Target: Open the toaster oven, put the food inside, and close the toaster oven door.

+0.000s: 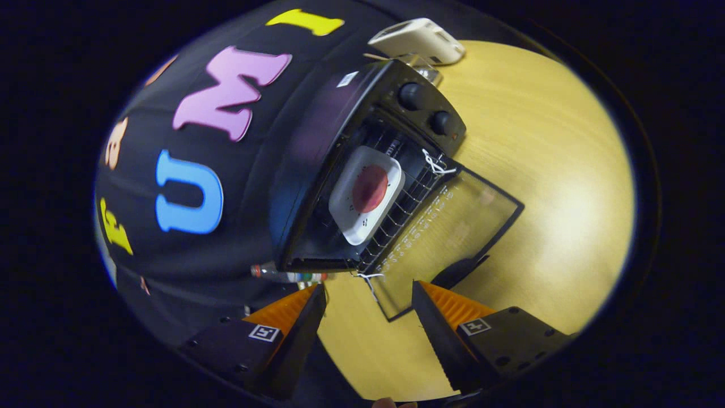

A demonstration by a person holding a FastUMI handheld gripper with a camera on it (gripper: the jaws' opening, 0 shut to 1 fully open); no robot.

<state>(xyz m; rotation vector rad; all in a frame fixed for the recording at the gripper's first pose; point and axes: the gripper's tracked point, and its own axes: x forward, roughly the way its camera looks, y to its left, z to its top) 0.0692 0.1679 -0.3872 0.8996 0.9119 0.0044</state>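
The oven (362, 170) stands open, its door (447, 238) lying flat on the tabletop (555, 187) just ahead of the spread, empty jaws. A plate (367, 195) fills most of the rack (405, 212) inside. Bare tabletop lies beyond the door; a white box (419, 41) sits behind the oven.

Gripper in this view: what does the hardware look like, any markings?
The gripper has two wedge-shaped jaws with ribbed inner faces, tapering toward the tips. Each sits on a black block with screw holes and a small square black-and-white fiducial tag. No cables visible.
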